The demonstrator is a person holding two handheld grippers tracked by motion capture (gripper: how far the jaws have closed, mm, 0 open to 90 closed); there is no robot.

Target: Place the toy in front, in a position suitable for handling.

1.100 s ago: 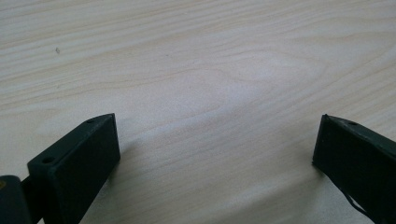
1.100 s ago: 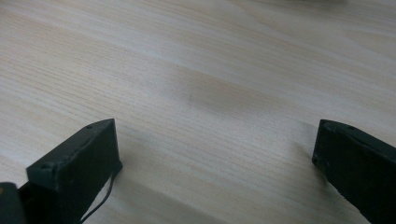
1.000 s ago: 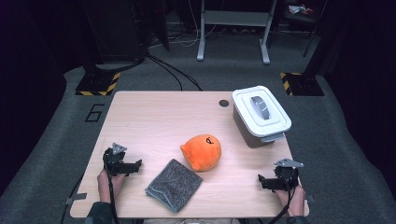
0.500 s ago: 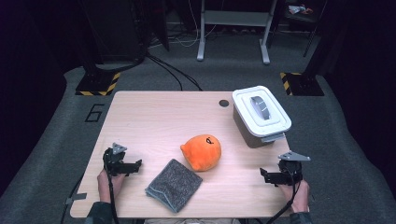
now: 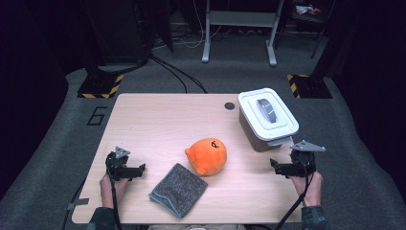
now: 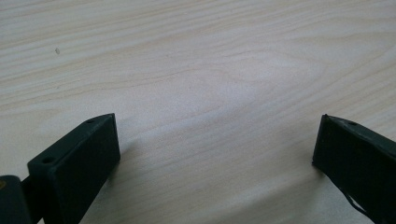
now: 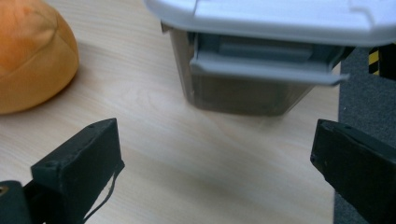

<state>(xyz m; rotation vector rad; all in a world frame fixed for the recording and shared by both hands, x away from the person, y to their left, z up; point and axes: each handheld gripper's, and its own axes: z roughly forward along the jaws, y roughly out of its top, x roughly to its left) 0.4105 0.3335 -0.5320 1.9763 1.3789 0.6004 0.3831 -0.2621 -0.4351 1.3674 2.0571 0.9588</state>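
With jaws wide, the right hand-held gripper [image 5: 278, 166] at 6 o'clock of the white-lidded grey plastic bin [image 5: 267, 118] risks missing its latch.

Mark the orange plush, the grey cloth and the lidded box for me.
orange plush [image 5: 207, 155], high view, middle of its body
grey cloth [image 5: 178, 189], high view, centre of the folded top
lidded box [image 5: 253, 106], high view, bare white lid
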